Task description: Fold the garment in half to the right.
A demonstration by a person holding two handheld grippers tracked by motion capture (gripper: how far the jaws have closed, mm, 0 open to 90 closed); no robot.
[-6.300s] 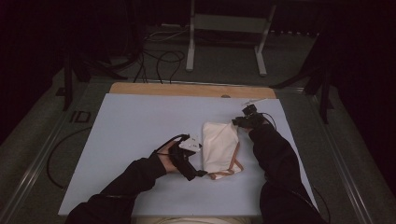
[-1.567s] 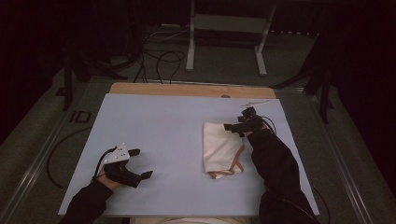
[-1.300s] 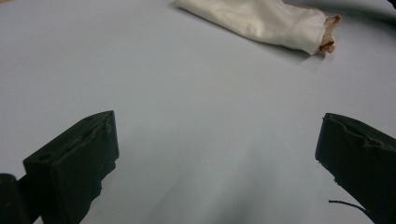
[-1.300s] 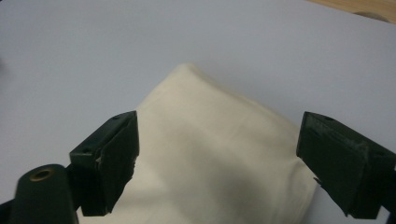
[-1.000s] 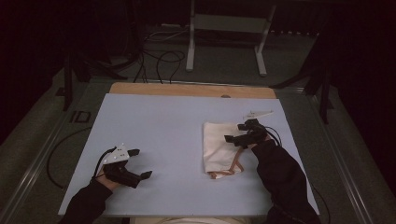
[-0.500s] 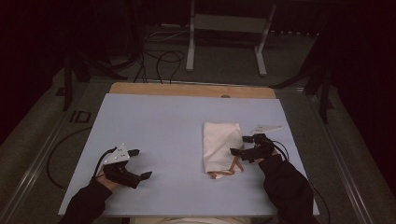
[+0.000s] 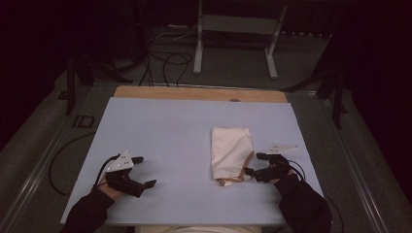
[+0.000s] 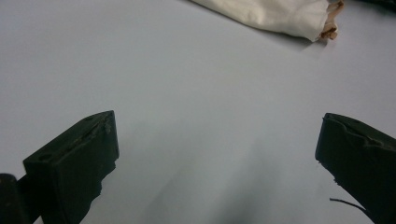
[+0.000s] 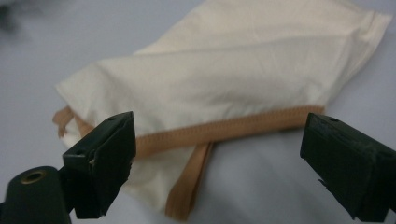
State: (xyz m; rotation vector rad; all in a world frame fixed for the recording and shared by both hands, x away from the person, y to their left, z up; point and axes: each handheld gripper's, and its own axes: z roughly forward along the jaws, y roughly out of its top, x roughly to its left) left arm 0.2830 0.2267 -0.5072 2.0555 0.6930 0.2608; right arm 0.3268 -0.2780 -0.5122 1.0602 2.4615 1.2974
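Note:
A folded cream cloth bag (image 7: 231,152) with a tan strap lies right of centre on the pale blue table (image 7: 170,131). My right gripper (image 7: 254,164) rests low just right of the bag's near end, jaws open toward the tan-trimmed edge (image 9: 224,130), with nothing between them. In the right gripper view the bag (image 9: 243,74) lies just beyond the right gripper (image 9: 219,154). Near the table's front left, my left gripper (image 7: 144,171) sits open, far from the bag. The left gripper view has the left gripper (image 8: 217,154) wide open over bare table, with the bag (image 8: 275,14) at the top edge.
A wooden strip (image 7: 199,93) runs along the table's far edge. Beyond it, on the dark floor, stand a metal frame (image 7: 235,34) and loose cables (image 7: 165,58). Metal rails (image 7: 43,160) border the table's sides.
My right gripper has come down from the bag's far end along its right side to the near end. The left gripper has stayed at the front left since 1.6 s ago.

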